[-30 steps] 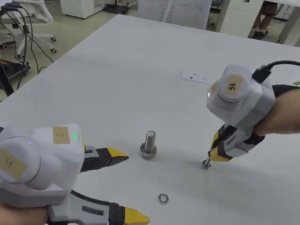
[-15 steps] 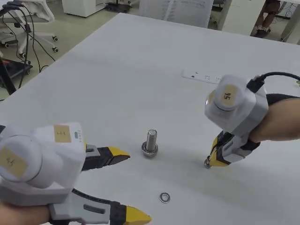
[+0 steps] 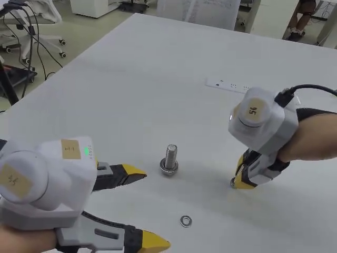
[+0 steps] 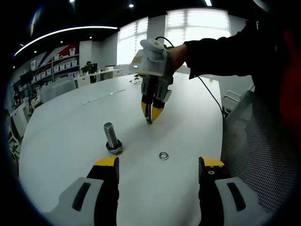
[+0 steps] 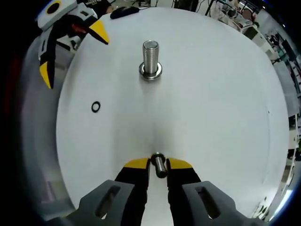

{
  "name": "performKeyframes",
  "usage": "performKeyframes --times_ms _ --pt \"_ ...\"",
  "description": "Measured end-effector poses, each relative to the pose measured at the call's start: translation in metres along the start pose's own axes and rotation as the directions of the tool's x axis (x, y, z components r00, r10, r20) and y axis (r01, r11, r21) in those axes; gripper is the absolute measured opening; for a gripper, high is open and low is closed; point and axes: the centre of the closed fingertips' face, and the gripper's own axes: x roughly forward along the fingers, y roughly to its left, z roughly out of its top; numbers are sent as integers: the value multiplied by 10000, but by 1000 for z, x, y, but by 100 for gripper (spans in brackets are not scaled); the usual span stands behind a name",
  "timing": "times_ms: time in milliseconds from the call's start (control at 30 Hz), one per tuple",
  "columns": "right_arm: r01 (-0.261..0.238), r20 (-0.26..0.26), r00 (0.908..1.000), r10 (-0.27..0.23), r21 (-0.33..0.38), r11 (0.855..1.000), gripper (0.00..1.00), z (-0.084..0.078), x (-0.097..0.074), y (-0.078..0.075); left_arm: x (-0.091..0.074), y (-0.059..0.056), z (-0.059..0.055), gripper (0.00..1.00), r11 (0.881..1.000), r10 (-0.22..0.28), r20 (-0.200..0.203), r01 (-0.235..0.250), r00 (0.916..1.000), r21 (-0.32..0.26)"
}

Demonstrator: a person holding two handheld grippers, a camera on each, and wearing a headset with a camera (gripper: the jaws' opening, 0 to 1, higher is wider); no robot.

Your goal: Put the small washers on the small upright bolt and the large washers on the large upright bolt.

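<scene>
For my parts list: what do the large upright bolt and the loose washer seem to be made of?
The large upright bolt: likely steel, bright silvery finish; its threads glint. The loose washer: probably metal too, grey and shiny, though too small to be sure.

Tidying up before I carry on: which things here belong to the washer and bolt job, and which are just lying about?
Job: large bolt, upright; small bolt, between the fingers of the right gripper; loose washer.
Lying about: power strip; office chair.
</scene>
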Motion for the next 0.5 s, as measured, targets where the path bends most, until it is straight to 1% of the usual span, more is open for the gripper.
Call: performKeyframes --times_ms 333,500 --pt "60 17 10000 -60 86 9999 18 -3 -4 1 0 -1 0 68 10000 -25 17 25 10000 20" --pt "78 35 10000 -79 249 9997 18 -8 -8 2 1 -1 1 68 10000 -37 16 37 10000 40"
